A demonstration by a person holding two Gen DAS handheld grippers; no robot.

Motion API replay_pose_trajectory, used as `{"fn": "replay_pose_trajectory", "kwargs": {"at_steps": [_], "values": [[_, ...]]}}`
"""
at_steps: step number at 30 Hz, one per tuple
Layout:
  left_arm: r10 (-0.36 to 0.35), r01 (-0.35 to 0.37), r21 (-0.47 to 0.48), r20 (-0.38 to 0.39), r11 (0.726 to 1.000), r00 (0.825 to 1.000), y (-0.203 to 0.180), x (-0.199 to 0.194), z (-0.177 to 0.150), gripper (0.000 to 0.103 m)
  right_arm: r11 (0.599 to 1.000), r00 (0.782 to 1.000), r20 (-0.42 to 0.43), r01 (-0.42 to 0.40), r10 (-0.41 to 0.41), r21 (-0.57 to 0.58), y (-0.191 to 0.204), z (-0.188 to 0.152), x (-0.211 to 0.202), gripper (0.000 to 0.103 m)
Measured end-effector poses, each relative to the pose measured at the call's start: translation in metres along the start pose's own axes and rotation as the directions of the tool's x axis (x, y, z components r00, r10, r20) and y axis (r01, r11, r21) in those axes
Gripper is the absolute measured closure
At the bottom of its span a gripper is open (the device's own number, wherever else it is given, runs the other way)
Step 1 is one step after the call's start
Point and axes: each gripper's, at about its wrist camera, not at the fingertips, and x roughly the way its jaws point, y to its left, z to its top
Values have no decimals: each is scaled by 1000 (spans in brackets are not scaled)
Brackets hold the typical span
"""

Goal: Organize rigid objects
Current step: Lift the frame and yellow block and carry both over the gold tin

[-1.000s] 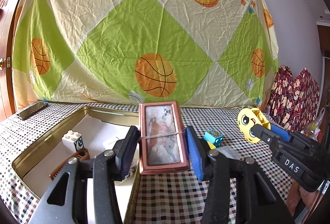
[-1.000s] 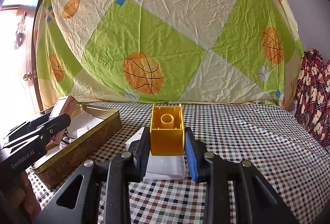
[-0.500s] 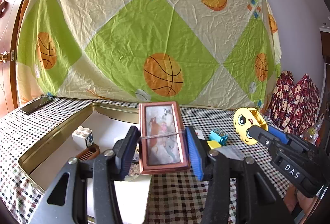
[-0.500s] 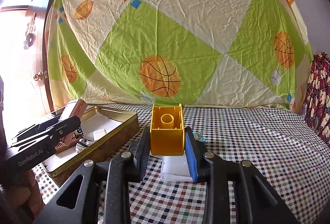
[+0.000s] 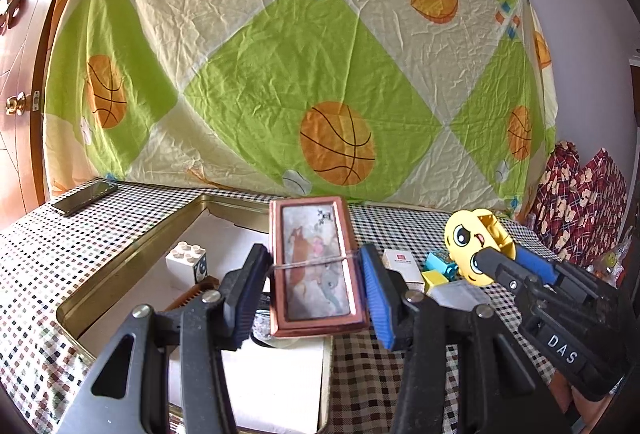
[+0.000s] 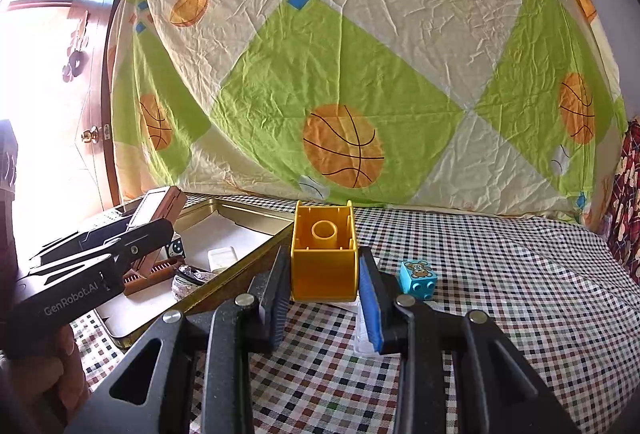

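Gripped between the pads of the left tool (image 5: 316,274), a copper-framed picture box (image 5: 314,266) is held upright above the near edge of the gold tin tray (image 5: 132,266). A yellow block (image 6: 324,254) is clamped in the right tool (image 6: 324,288), hollow side facing back, over the checkered surface (image 6: 520,274). At 3 o'clock of it, a small blue block (image 6: 418,276) lies. Inside the tray a white block (image 5: 186,262) rests.

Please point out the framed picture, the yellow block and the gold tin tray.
framed picture (image 5: 316,266), left wrist view, its glass front
yellow block (image 6: 323,270), right wrist view, its front face
gold tin tray (image 5: 132,258), left wrist view, its left wall
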Motion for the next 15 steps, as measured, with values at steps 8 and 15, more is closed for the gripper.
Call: {"fn": "replay_pose_trajectory", "kwargs": {"at_steps": [8,15], "values": [[17,-17,-13,6,1000,1000,13,-2,2,56,999,1000,-6,-25,24,-23,17,1,5,69],[30,-30,-22,5,999,1000,25,-2,2,56,998,999,-10,-43,42,-34,29,2,11,69]]}}
